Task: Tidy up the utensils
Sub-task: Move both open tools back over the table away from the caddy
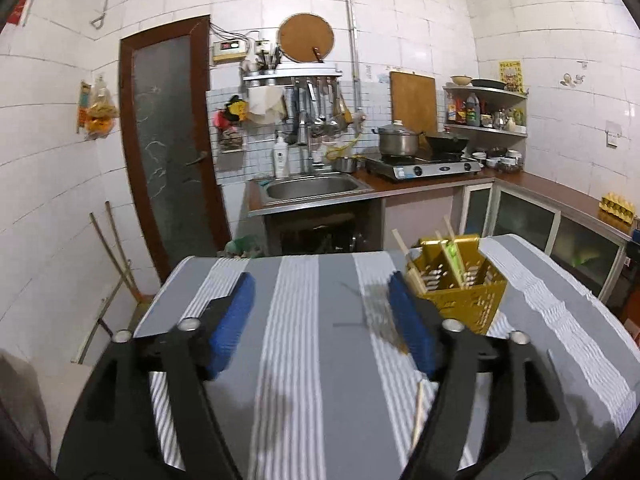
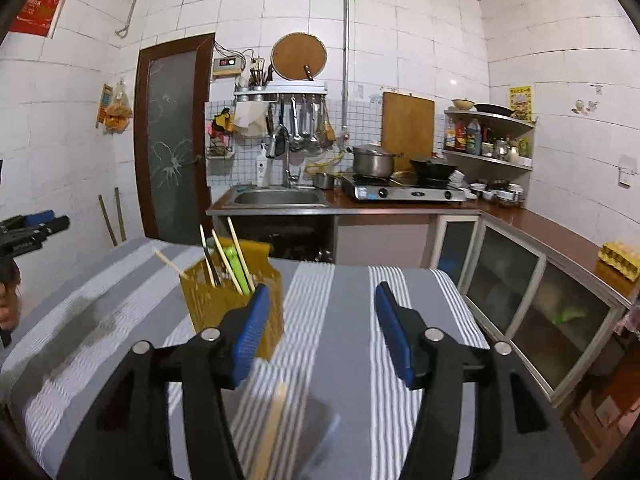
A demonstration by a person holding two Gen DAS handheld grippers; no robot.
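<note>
Holder: a gold slotted utensil holder (image 2: 232, 304) stands upright on the striped cloth of the bench (image 2: 352, 320), at about ten o'clock from the right gripper (image 2: 320, 328); in the left wrist view it sits at about one o'clock from the left gripper (image 1: 320, 316).
Done: several chopsticks (image 2: 238, 252), a green-handled utensil (image 2: 232, 264) and a dark one already stand in its compartments, handles leaning.
Left: one pale chopstick (image 2: 272, 424) lies loose on the cloth near the bottom of the right wrist view; it is blurred, so whether it is a single stick or a pair I cannot tell.
Left fingers: wide apart, nothing between the blue pads (image 1: 236, 316).
Right fingers: moderately apart, also empty.
Judgement: mostly sorted; the loose stick looks like the remaining pick.
</note>
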